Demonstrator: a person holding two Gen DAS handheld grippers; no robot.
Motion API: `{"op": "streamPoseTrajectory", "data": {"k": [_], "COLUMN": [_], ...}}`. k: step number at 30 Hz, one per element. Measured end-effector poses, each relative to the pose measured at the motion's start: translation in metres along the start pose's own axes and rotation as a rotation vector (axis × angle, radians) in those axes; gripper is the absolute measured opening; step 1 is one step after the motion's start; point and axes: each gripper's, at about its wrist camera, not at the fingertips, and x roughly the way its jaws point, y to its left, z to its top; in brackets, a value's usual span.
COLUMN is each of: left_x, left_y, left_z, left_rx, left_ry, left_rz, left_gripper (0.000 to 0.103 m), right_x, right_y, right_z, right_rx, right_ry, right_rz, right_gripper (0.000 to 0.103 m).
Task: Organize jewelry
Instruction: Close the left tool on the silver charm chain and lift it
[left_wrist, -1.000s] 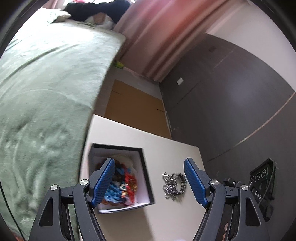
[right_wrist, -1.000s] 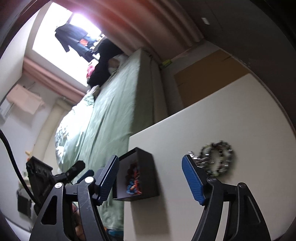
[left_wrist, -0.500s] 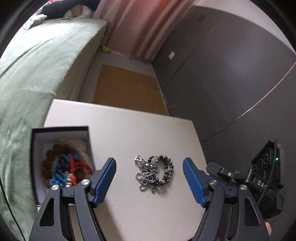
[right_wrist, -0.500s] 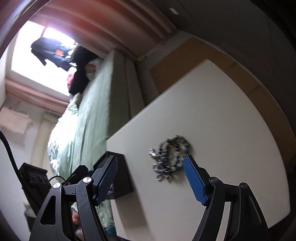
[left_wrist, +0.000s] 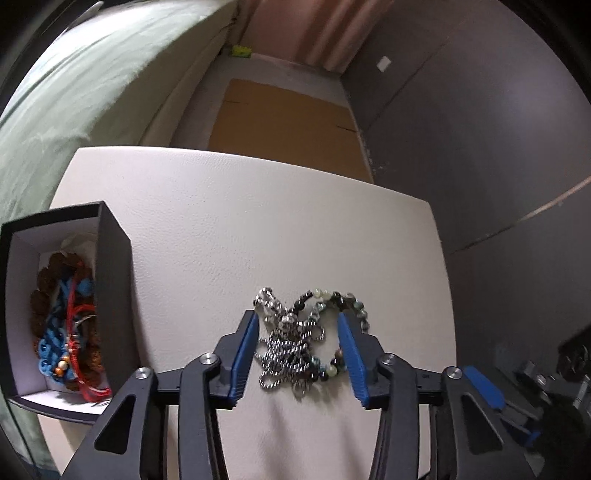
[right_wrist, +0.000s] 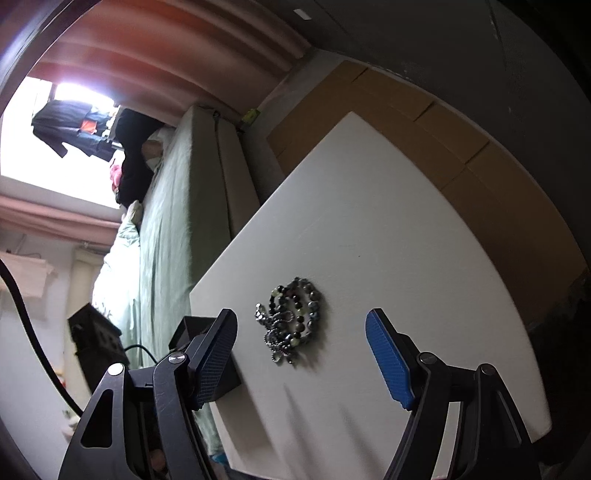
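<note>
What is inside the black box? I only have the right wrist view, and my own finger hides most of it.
Observer: The left wrist view looks straight into the black box. It is open, lined in white, and holds bracelets of brown beads, blue cord and red string.
Operator: And where is the left gripper relative to the loose pile?
Observer: The left gripper points down at the pile, which shows between its blue fingers in its own camera. Its jaws are closing, but the pads are not visibly pressing the jewelry yet.
</note>
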Motion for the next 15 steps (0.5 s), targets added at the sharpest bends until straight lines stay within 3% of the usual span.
{"op": "streamPoseTrajectory", "data": {"k": [8,12,13,14,15], "left_x": [0.029,0.034,0.034,0.034,0.035], "left_y": [-0.006,-0.008,-0.01,-0.01,-0.009], "left_z": [-0.001,-0.001,-0.002,-0.002,-0.003], "left_rx": [-0.024,-0.022,-0.009,-0.003,-0.005], "left_ry": [0.031,0.015,0.014,0.016,0.023], "left_rz": [0.111,0.109,0.121,0.122,0.111], "left_gripper": [0.035,0.034,0.03,0.019,0.017], "right_x": [-0.005,-0.004,-0.004,-0.003,-0.002], "right_y": [-0.007,-0.005,-0.005,-0.005,-0.004], "right_z": [0.003,0.003,0.003,0.002,0.002], "right_rx": [0.026,0.023,0.022,0.02,0.015], "right_ry": [-0.002,0.004,0.006,0.009,0.015], "right_rz": [0.031,0.041,0.044,0.046,0.049], "right_gripper": [0.074,0.074,0.074,0.074,0.074]}}
